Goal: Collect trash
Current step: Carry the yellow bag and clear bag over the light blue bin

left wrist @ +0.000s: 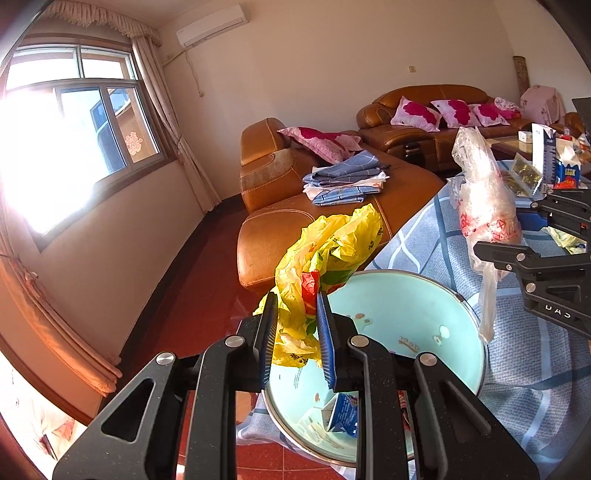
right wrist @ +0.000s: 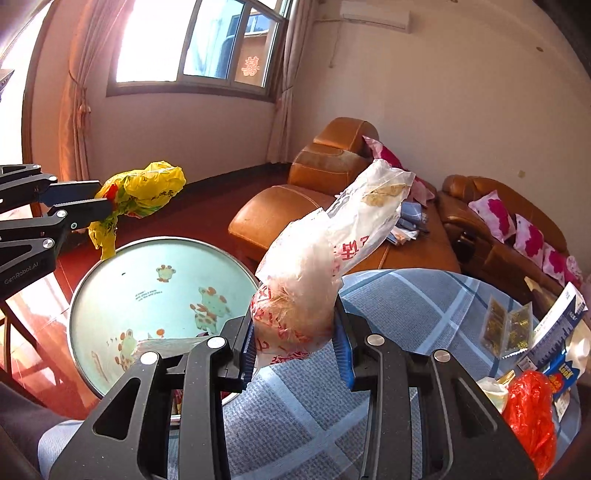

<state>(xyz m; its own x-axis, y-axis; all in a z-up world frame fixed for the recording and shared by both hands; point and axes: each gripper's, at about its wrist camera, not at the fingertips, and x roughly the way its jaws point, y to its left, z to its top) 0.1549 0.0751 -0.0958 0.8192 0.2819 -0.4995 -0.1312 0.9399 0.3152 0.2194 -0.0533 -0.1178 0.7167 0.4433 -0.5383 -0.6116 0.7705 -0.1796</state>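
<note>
A counter (right wrist: 424,295) covered by a blue-grey cloth with pale crossing lines is seen in a sunlit room with a window (right wrist: 207,44), curtains, a wall air conditioner (left wrist: 210,26) and tan leather sofas (left wrist: 314,210) carrying pink cushions and folded cloths. The floor (left wrist: 199,295) is red.

A yellow bag (left wrist: 325,254) is clenched between the jaws of the left gripper (left wrist: 295,332), its crumpled bulk standing up and beyond the tips. Just beyond and under these jaws a round pale-blue basin (left wrist: 406,314) with cartoon prints is set at the counter's edge; a small blue carton (left wrist: 345,410) lies in it, under the jaws.

A clear bag (right wrist: 325,266) with red print is grasped by the jaws of the right gripper (right wrist: 295,347); it rises above and ahead of them. The basin is left of these jaws, with the left gripper and its yellow bag over the far rim.

To the right of the right jaws, on the counter, more trash is left: one red bag (right wrist: 532,413), one blue-and-white carton (right wrist: 561,369), one tall white-and-blue box (right wrist: 557,317) and two gold-patterned packets (right wrist: 508,325).

Counted: two grippers, one bag held in each, one basin.
</note>
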